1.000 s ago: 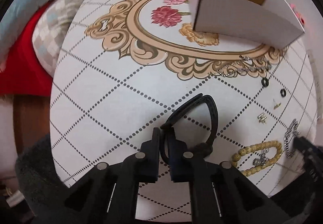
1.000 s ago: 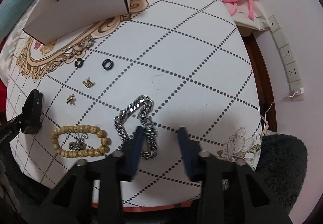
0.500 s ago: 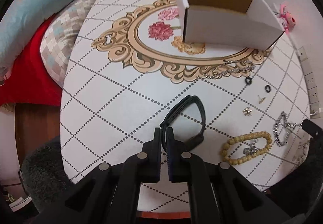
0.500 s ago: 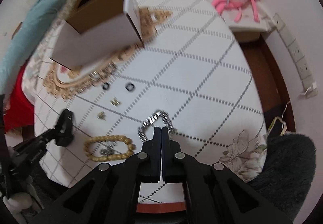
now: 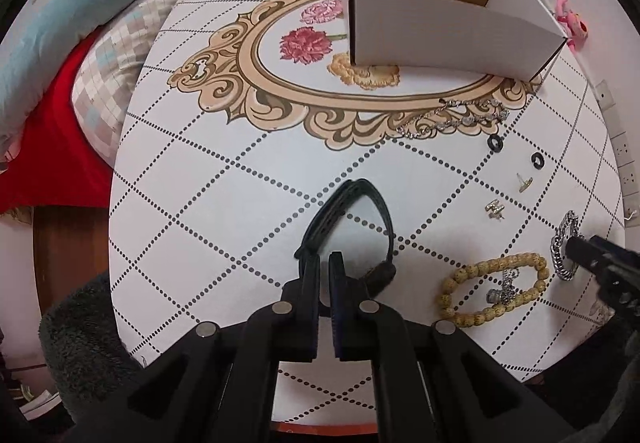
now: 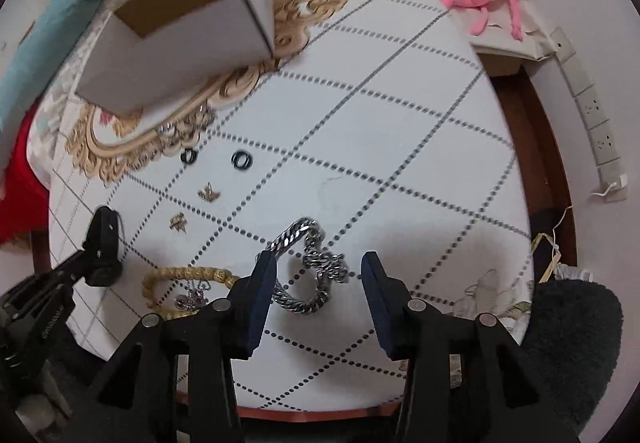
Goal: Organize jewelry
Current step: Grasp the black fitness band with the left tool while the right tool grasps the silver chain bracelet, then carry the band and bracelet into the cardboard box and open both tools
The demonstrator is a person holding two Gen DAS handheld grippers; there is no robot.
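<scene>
Left gripper (image 5: 325,263): jaws pinched shut on the strap of a black wristband (image 5: 352,219), taken near its lower end; the loop stands forward of the jaws over the worktop (image 5: 224,203), apparently lifted, though contact with the surface cannot be ruled out. The band looks like flexible rubber or leather, light, holds its loop shape, grippy rather than slick; the present hold on the flat strap seems sound. Right gripper (image 6: 318,267): jaws opening, pointing down, with the steel curb chain (image 6: 310,267) lying on the worktop between them, pads not pressing on it. Judged heavy for its size, fully limp, polished and likely slippery; it will sag and swing if taken by one strand. Best hold is probably across the bunched, doubled-over middle, where the links pile up. Just beside it, toward the left gripper: a tan beaded bracelet (image 5: 494,289) with a small silver charm piece inside its ring. Farther out: two small gold earrings (image 5: 495,208), fiddly and easy to flick away; two black rings (image 5: 495,143); a fine sparkly chain (image 5: 452,121), delicate, prone to tangling. Farthest: open white cardboard box (image 5: 448,31), the likely destination.
</scene>
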